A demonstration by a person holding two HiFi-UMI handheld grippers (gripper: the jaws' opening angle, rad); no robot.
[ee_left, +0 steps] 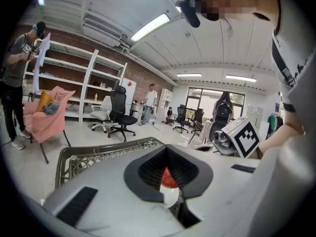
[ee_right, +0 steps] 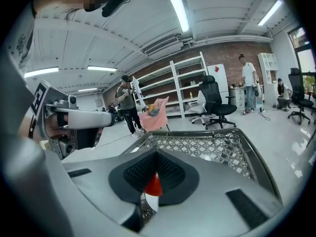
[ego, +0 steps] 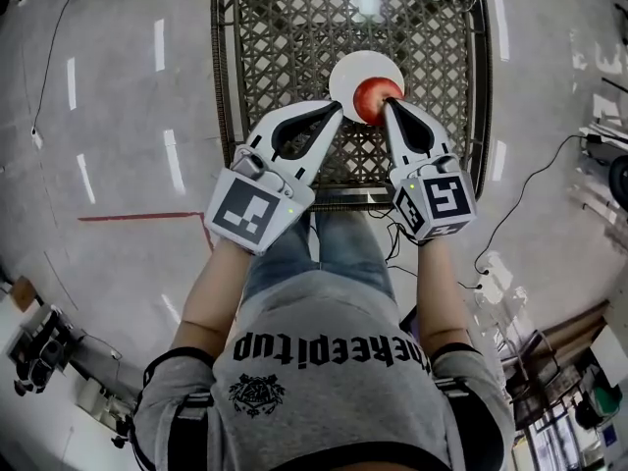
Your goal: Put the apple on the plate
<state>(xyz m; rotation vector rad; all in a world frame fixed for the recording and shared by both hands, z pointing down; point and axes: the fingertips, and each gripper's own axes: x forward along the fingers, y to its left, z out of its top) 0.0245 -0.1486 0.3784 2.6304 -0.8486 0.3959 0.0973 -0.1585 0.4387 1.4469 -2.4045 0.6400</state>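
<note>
Both forearms are extended forward from the torso at lower centre and converge in a V toward the plate [ego: 345, 73] at upper centre of the head view. The left gripper [ego: 338, 112] is held with its jaws closed together and nothing between them, its tip over the plate's lower left rim. The right gripper [ego: 389, 106] is likewise closed and empty, its tip against or just beside the apple [ego: 373, 97]; which cannot be told. The apple is seated on the plate, on the wicker table [ego: 285, 27].
</note>
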